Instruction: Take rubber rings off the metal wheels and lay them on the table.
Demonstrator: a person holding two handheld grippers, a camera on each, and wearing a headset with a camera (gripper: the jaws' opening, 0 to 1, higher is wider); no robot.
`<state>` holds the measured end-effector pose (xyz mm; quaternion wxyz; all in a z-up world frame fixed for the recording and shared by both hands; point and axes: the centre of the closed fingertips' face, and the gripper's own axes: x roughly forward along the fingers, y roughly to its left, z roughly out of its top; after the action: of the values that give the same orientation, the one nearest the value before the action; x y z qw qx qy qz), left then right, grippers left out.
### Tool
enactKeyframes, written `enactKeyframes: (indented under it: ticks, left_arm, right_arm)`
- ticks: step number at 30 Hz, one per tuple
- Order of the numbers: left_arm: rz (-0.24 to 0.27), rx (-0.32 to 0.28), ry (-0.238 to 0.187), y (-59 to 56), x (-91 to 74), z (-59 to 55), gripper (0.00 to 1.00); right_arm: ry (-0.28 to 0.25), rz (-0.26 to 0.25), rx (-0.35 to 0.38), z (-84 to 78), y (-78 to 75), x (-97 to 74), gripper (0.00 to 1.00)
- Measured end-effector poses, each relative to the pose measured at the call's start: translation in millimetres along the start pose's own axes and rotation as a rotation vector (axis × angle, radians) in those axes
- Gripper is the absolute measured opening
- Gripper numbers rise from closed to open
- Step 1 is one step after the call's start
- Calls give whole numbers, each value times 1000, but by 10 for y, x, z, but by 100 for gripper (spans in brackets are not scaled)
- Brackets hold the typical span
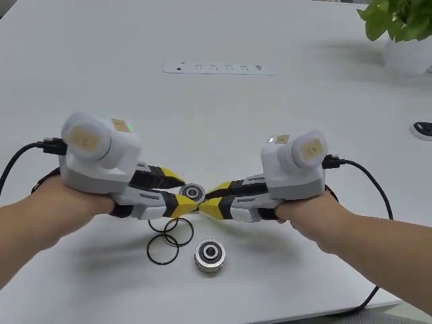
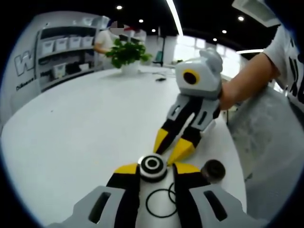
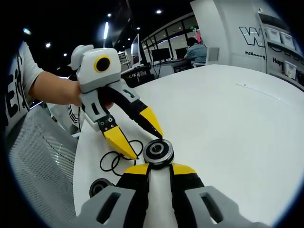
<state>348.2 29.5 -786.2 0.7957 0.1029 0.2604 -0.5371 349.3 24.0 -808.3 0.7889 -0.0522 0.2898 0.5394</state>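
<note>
Two claws meet above the bench (image 1: 223, 121) on one metal wheel (image 1: 193, 192): the left claw (image 1: 181, 194) clamps it, while the right claw (image 1: 210, 199) noses at its rim, grip impossible to tell. Several rubber rings (image 1: 170, 237) already lie below beside a second wheel (image 1: 210, 256), so the job looks partly done. A wall bears a large "W" (image 3: 250, 35); other lettering is unreadable.

- left gripper (image 1: 183, 194), right gripper (image 1: 208, 199): white-grey bodies, black jaws, yellow tips
- metal wheel (image 1: 192, 192) between the tips: silver, black band on the face
- second metal wheel (image 1: 210, 256) on the table: silver rim, dark centre
- rubber rings (image 1: 163, 249): black
- table (image 1: 216, 108): plain white
- cables (image 1: 368, 177): black
- plant (image 1: 398, 17): green leaves, white pot
- power strip (image 1: 218, 68): white
</note>
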Motion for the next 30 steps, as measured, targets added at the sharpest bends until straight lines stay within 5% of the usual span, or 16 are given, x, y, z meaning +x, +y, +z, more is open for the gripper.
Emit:
enactKeyframes:
  ticks: [20, 30]
  left_arm:
    - [24, 91, 31, 19, 44, -14, 17]
    - [31, 90, 32, 39, 70, -2, 17]
  right_arm:
    - [-8, -3, -3, 0, -8, 1, 13]
    - [-9, -9, -6, -2, -13, 1, 12]
